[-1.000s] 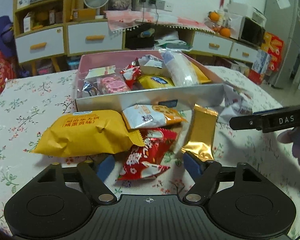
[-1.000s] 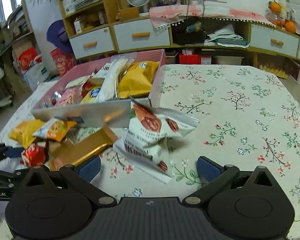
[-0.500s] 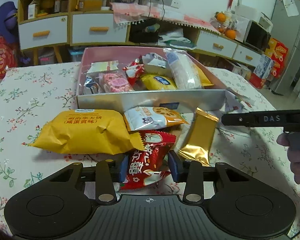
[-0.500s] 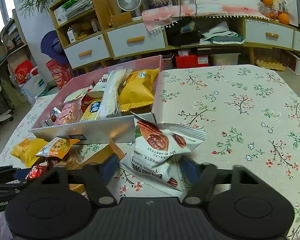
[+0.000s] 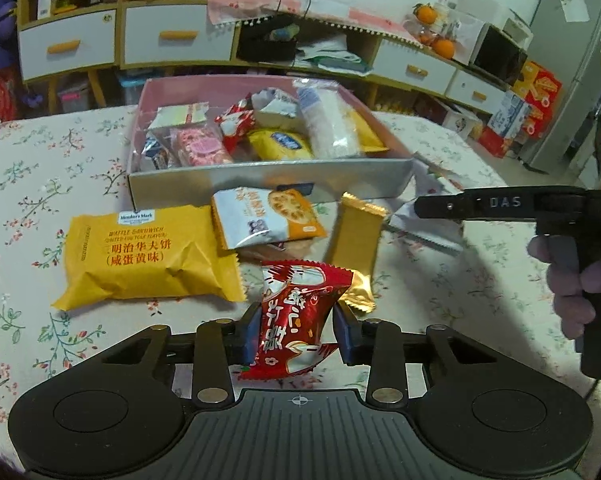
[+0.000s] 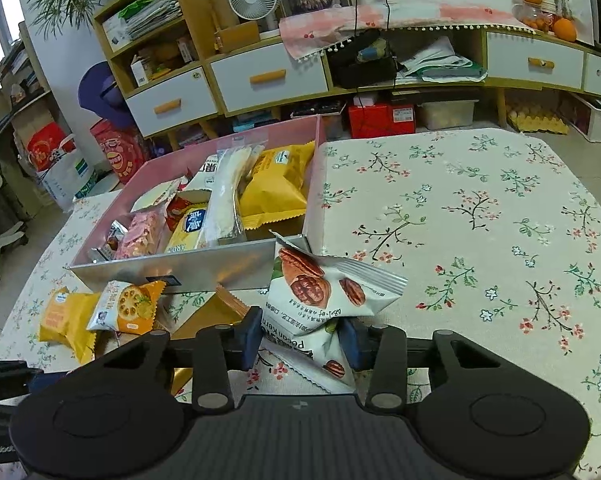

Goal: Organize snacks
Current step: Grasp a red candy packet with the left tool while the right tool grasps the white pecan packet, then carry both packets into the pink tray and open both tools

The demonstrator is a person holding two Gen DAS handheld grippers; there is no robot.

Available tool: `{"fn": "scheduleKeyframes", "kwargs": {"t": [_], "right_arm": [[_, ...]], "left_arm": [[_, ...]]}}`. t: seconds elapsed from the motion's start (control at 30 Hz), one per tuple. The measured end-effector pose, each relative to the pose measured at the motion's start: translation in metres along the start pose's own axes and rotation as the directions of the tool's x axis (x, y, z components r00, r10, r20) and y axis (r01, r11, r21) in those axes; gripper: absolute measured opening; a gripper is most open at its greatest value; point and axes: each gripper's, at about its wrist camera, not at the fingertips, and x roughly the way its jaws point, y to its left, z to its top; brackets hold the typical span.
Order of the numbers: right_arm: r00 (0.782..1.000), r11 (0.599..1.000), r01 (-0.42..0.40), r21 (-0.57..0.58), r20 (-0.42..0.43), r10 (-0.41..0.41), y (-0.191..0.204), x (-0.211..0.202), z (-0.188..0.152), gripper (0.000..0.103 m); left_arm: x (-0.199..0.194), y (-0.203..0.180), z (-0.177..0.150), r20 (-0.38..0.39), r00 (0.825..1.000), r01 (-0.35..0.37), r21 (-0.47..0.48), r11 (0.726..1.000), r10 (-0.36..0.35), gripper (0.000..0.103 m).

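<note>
A red snack packet sits between the blue pads of my left gripper, whose jaws are closing and press on its sides. My right gripper is also closing, pads squeezing a white pecan packet beside the box's front right corner. The pink box with a silver front wall holds several snacks. Loose in front of it lie a yellow waffle pack, an orange-white cracker packet and a gold bar packet.
A person's hand grips the right tool at the right edge of the left wrist view. The floral tablecloth stretches to the right of the box. Drawers and shelves stand beyond the table.
Both grippers went from wide open to closed around packets: the left on the red packet, the right on the white pecan packet. The red packet now stands tilted up between the left pads.
</note>
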Motion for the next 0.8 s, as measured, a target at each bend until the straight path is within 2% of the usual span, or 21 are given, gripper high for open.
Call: {"fn": "scheduleKeyframes", "kwargs": {"t": [0.43,0.67,0.8], "right_arm": [[0.999,0.999,-0.025,0.046,0.025,0.024,0.016,-0.021,0.008,0.008],[0.997,0.997,-0.063,0.053,0.043,0.061,0.041,-0.025,0.019,0.008],[0.995,0.993,-0.087,0.075,0.062,0.082,0.053,-0.025,0.030,0.008]], "left_arm": [[-0.028,0.006,0.006,0.049,0.999,0.019,-0.017,1.000,-0.018,0.034],[-0.046,0.021,0.025,0.125,0.992,-0.014,-0.055,0.998,0.021,0.034],[-0.047,0.032,0.039,0.141,0.989,-0.034,-0.098,0.995,0.048,0.034]]}}
